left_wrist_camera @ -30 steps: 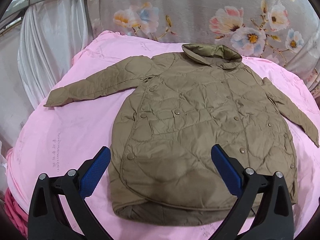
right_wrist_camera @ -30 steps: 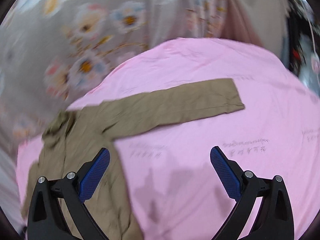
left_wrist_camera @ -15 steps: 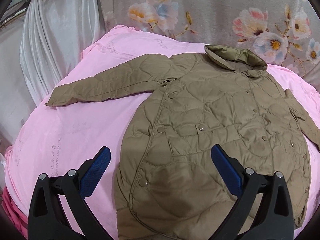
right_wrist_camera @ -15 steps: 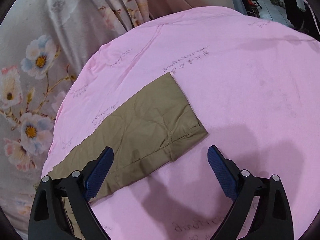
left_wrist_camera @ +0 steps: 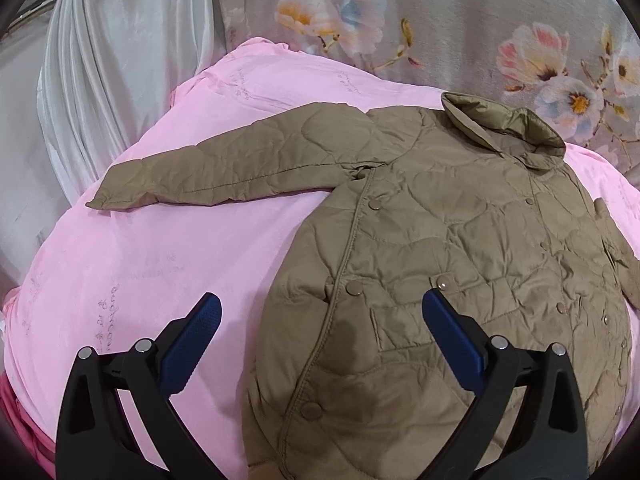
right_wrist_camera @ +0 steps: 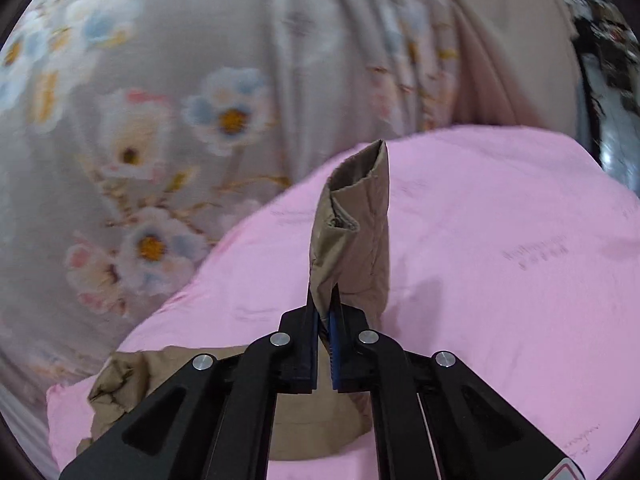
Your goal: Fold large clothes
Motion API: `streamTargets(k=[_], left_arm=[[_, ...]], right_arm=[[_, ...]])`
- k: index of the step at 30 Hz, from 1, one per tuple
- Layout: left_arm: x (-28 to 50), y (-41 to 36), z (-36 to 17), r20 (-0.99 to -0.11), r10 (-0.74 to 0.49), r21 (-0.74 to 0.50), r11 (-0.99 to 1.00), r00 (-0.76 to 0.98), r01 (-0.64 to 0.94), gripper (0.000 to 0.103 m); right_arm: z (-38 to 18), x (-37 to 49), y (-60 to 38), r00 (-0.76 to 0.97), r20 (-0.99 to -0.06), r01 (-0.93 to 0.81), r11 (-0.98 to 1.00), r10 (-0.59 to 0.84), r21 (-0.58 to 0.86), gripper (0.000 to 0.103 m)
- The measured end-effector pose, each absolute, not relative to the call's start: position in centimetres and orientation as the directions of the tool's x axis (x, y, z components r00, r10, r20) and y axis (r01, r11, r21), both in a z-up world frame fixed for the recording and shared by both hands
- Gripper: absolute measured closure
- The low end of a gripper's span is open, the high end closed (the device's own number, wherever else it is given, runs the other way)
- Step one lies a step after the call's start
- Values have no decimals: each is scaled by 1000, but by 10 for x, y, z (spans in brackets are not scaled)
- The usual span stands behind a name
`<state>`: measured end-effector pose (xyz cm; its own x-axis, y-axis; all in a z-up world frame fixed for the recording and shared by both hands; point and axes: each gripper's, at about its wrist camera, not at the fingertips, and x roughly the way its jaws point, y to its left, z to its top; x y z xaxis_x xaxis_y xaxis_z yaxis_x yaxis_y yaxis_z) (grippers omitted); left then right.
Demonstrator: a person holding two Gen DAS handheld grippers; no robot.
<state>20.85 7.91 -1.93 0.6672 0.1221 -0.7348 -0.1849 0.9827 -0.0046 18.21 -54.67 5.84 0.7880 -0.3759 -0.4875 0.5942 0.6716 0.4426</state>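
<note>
Right gripper (right_wrist_camera: 325, 312) clamped on the jacket (left_wrist_camera: 460, 264) sleeve cuff (right_wrist_camera: 352, 240), which stands upright ahead of it. Left gripper (left_wrist_camera: 318, 320) open, hovering above the jacket front.

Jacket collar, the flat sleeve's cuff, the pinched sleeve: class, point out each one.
jacket collar (left_wrist_camera: 505, 120), left wrist view, folded top.
flat sleeve's cuff (left_wrist_camera: 110, 196), left wrist view, open end.
pinched sleeve (right_wrist_camera: 352, 248), right wrist view, raised fabric.

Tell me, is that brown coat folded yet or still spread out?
Mostly spread out. The coat lies flat on the pink sheet, one sleeve stretched sideways; the right hand-held gripper pinches the other cuff.
</note>
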Motion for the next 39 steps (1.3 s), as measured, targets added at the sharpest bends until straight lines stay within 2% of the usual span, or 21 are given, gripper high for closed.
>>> streamTargets(k=[4, 7, 12, 15, 17, 18, 20, 23, 26, 30, 33, 37, 38, 39], left_arm=[[214, 87, -21, -739, 118, -21, 980, 663, -198, 5], [216, 92, -22, -744, 116, -27, 979, 658, -204, 5], [220, 106, -25, -756, 106, -54, 973, 646, -223, 5], [222, 111, -28, -766, 91, -71, 972, 637, -225, 5], [226, 113, -29, -771, 68, -91, 972, 633, -216, 5], [228, 114, -29, -772, 57, -100, 973, 633, -209, 5], [235, 113, -26, -769, 37, -116, 974, 639, -196, 5], [250, 108, -21, -762, -13, -159, 973, 647, -168, 5], [272, 96, -17, -760, -105, -236, 964, 641, -122, 5], [311, 73, -25, -764, -263, -362, 931, 590, -54, 5], [334, 54, -40, -776, -330, -412, 911, 537, -35, 5], [355, 37, -61, -796, -376, -453, 890, 474, -55, 5], [358, 34, -62, -793, -377, -457, 887, 479, -59, 6], [359, 34, -62, -794, -366, -450, 891, 486, -66, 14]], right_arm=[[132, 236, -427, 910, -361, 330, 882, -203, 336, 98], [152, 272, -339, 939, -342, 132, 953, -32, 274, 98], [128, 321, -212, 886, -412, -126, 965, 214, 231, 98], [90, 338, -155, 813, -485, -228, 943, 322, 243, 91], [67, 343, -128, 780, -521, -258, 937, 347, 237, 83], [58, 344, -119, 770, -535, -261, 937, 347, 232, 81], [51, 338, -122, 765, -526, -271, 927, 371, 261, 67], [52, 325, -146, 799, -498, -214, 933, 338, 291, 53], [50, 316, -187, 827, -493, -115, 939, 272, 324, 45], [25, 303, -254, 822, -546, 52, 933, 162, 356, 43], [-3, 294, -308, 794, -601, 193, 902, 87, 386, 42], [-50, 292, -367, 743, -663, 325, 817, 91, 477, 41], [-61, 293, -377, 732, -673, 345, 796, 104, 497, 41], [-70, 295, -385, 723, -681, 362, 777, 115, 515, 41]])
